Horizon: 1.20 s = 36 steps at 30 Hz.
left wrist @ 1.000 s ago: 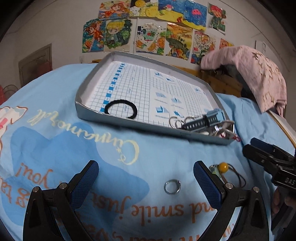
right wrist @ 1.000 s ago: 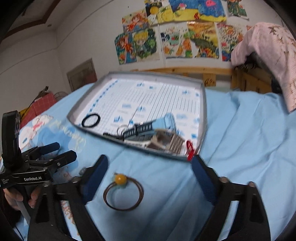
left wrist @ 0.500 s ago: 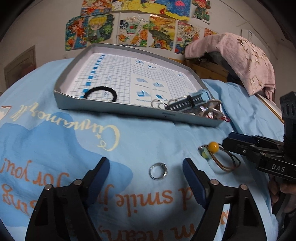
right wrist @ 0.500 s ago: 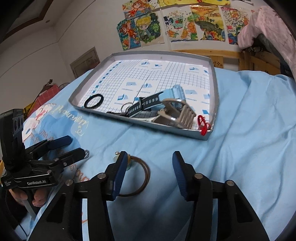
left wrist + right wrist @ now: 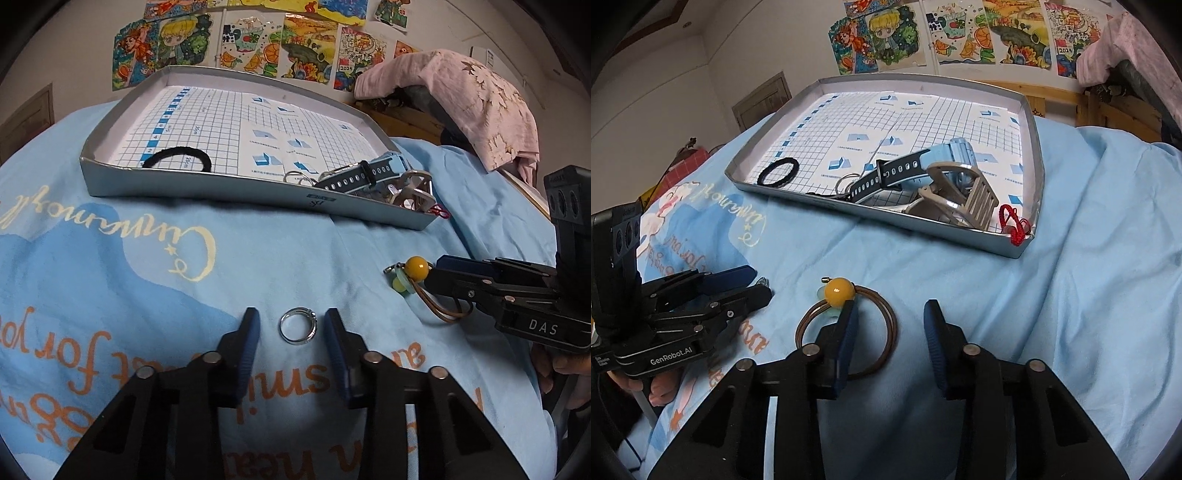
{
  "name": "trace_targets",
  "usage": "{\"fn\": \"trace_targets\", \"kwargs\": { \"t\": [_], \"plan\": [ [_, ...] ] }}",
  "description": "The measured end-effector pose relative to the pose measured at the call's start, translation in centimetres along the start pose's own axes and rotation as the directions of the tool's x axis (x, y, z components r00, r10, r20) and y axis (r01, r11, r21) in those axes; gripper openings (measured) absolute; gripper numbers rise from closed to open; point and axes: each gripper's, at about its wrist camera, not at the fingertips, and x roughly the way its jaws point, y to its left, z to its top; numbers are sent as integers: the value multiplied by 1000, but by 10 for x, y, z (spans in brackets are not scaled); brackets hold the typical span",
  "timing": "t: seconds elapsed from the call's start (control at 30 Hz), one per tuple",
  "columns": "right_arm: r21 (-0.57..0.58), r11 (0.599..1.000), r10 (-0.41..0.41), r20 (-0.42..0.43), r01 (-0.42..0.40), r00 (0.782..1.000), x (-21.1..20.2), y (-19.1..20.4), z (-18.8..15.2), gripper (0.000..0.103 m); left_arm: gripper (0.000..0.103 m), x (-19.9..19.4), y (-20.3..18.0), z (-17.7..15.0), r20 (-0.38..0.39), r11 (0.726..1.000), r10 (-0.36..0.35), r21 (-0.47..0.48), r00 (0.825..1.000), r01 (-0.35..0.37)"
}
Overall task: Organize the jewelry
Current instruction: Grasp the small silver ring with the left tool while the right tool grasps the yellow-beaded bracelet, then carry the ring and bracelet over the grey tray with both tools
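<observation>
Two pieces of jewelry are not yet in the tray (image 5: 207, 192): a silver ring (image 5: 297, 326) and a cord bracelet (image 5: 886, 332) with a yellow bead (image 5: 840, 291), both lying on the blue bedsheet (image 5: 110, 280) just in front of the tray. The step in hand looks like a double pick-up. The left gripper (image 5: 291, 328) has its fingers either side of the ring, closing but not yet touching it; the ring sits flat and centred in the gap. The right gripper (image 5: 889, 325) is closing too, its left finger (image 5: 846, 332) inside the bracelet loop, so the right side of the cord lies between the fingers, unpinched. Next, I judge, each must finish closing low against the sheet, then lift and carry to the tray, where a black hair tie (image 5: 177, 158) and watches (image 5: 916, 166) already lie
</observation>
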Motion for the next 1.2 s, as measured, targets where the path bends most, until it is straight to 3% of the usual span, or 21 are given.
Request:
{"fn": "trace_targets", "kwargs": {
  "t": [0.1, 0.4, 1.2],
  "plan": [
    [-6, 1000, 2, -7, -2, 1000, 1, 2, -1, 26, 20, 1, -2, -1, -5, 1000, -12, 9, 1000, 12],
    [-33, 999, 3, -21, -4, 1000, 6, 10, -3, 5, 20, 2, -3, -2, -1, 1000, -12, 16, 1000, 12],
    [-44, 999, 11, 64, -8, 998, -8, 10, -3, 4, 20, -7, -2, 0, 38, 999, -32, -2, 999, 33]
  ]
}}
